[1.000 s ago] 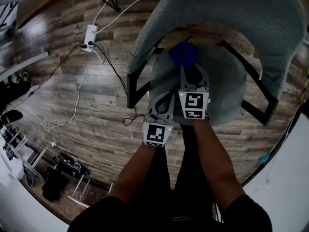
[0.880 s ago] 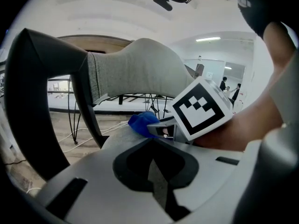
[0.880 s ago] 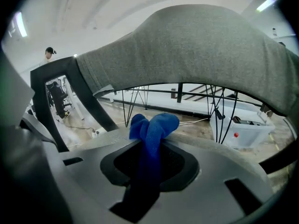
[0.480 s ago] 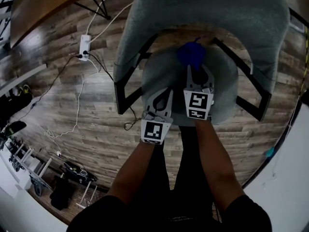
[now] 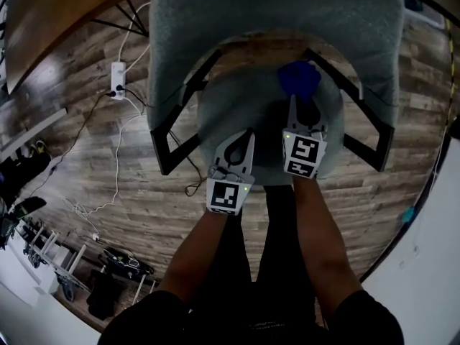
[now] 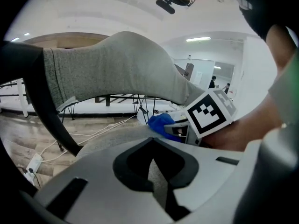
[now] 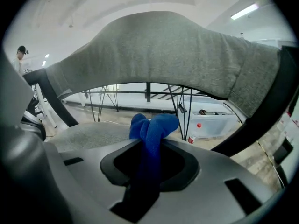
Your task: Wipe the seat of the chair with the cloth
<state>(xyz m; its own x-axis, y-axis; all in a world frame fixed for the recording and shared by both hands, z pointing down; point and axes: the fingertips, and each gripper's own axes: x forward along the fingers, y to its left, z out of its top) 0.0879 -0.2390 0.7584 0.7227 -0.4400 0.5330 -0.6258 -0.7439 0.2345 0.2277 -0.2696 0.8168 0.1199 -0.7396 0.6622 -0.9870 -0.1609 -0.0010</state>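
Pinching the blue cloth point(image 5: 298, 79), the right claw point(image 5: 300, 106) has slid rightward over the grey fabric seat point(image 5: 230, 113), so wiping advances; the left claw point(image 5: 241, 141) is closed and empty.

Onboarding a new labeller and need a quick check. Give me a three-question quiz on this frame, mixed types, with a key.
1. Multiple choice: which gripper holds the blue cloth? A) left B) right C) neither
2. True or false: the left gripper has its jaws wide apart.
3. Short answer: is the blue cloth over the front or the back of the seat?
Key: 1 B, the right gripper is shut on it. 2 False, its jaws are together with nothing between them. 3 Back, near the backrest.
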